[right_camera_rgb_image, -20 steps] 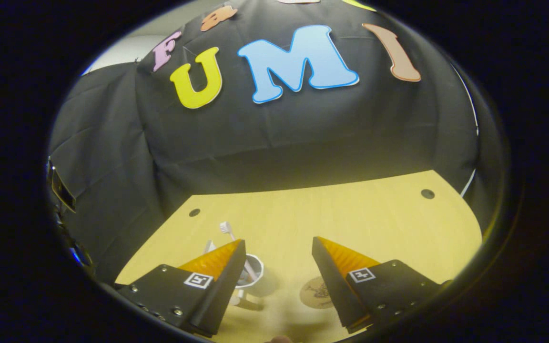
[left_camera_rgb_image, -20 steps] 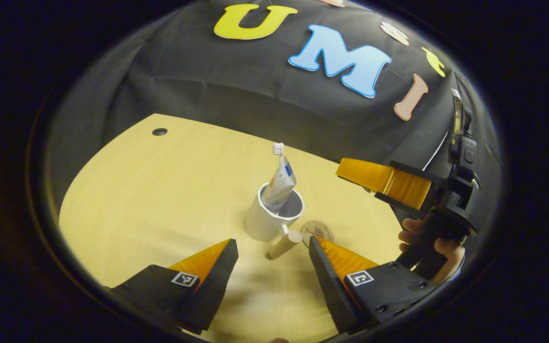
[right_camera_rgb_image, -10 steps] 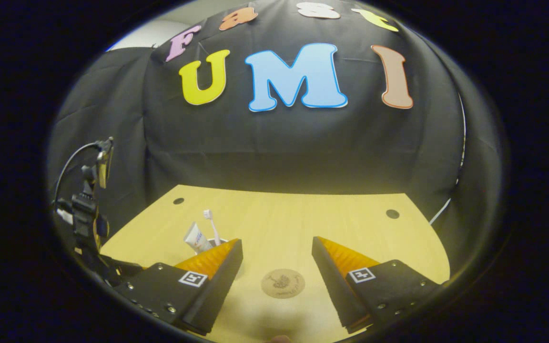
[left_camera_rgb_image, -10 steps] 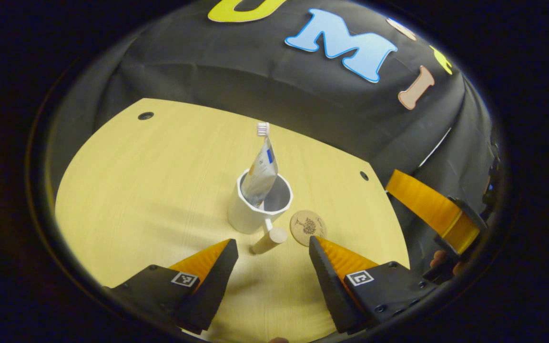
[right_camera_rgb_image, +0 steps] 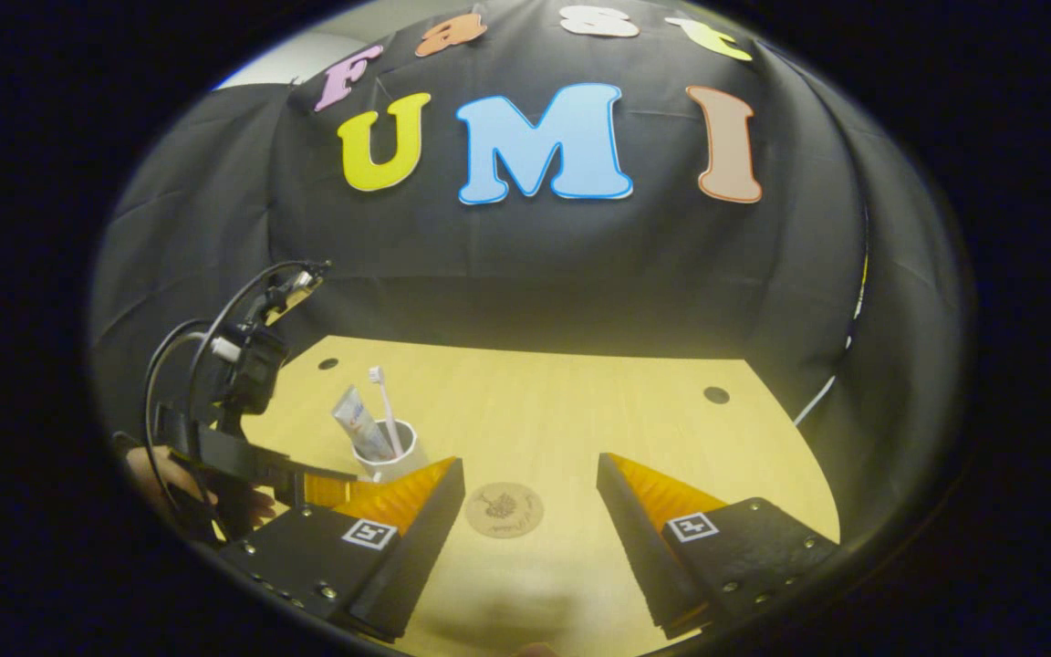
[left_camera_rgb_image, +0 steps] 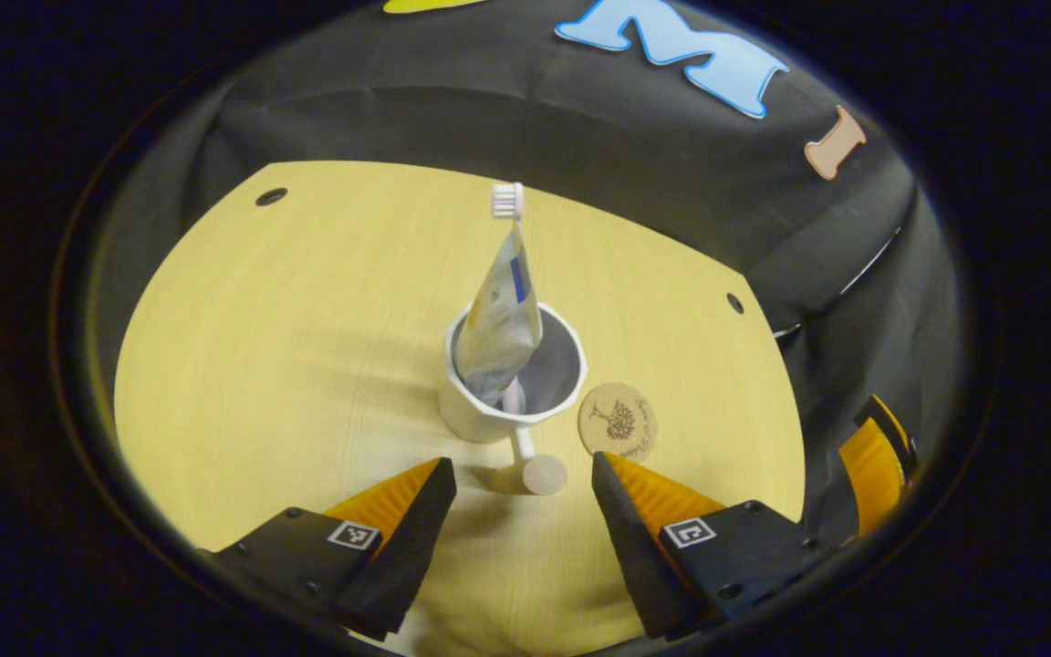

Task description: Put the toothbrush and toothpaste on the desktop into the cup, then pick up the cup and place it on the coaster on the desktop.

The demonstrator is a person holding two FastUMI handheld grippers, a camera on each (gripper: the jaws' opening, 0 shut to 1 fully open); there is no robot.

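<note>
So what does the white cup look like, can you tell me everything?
The white faceted cup stands upright on the pale wooden desk, not yet on the round cork coaster just beside it. It looks like plastic or ceramic. A thin white stalk ending in a round wooden knob sticks out from its side. A squeezed toothpaste tube and a white toothbrush lean inside. No tool touches it.

White faceted cup (left_camera_rgb_image: 480, 415) with a cylindrical wooden handle (left_camera_rgb_image: 539, 473), upright on the desk (left_camera_rgb_image: 288, 365). Inside it, a toothpaste tube (left_camera_rgb_image: 503, 319) and a toothbrush (left_camera_rgb_image: 507, 199), both leaning, bristle head uppermost. Round brown coaster (left_camera_rgb_image: 618, 422) with a tree motif, flat just beside the cup, bare.
</note>
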